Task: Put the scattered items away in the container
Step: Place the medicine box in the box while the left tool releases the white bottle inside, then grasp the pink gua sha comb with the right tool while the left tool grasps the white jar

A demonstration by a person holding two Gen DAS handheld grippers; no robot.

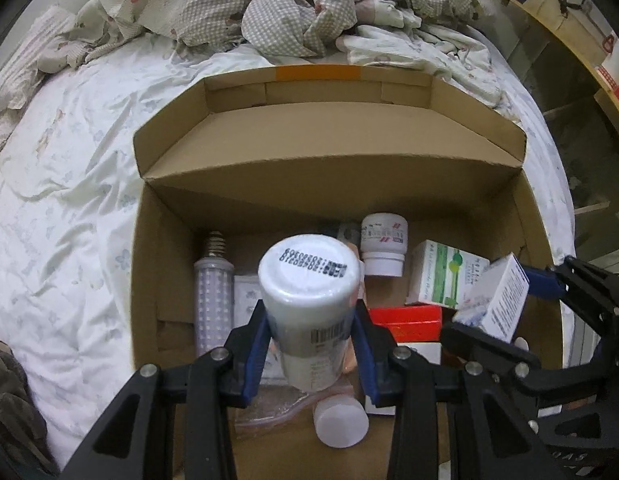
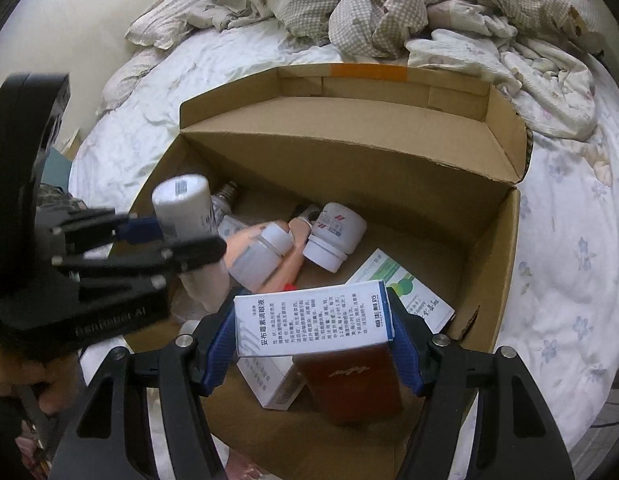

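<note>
An open cardboard box (image 1: 389,184) (image 2: 489,240) sits on the bed. My left gripper (image 1: 311,336) is shut on a white bottle (image 1: 309,292) and holds it above the box interior; it also shows in the right wrist view (image 2: 185,204). My right gripper (image 2: 313,332) is shut on a small white medicine box (image 2: 309,318) with printed text, held over the box's near right part; it shows in the left wrist view (image 1: 497,296). Inside lie an LED corn bulb (image 1: 213,296), a white jar (image 1: 383,248), a green-white carton (image 1: 445,276) and a red box (image 1: 413,322).
A white floral bedsheet (image 1: 61,200) surrounds the box. A crumpled checked quilt (image 1: 269,8) lies behind it. A wooden shelf (image 1: 581,32) stands at the right. A small white bottle (image 1: 341,420) and plastic bag lie at the box's near end.
</note>
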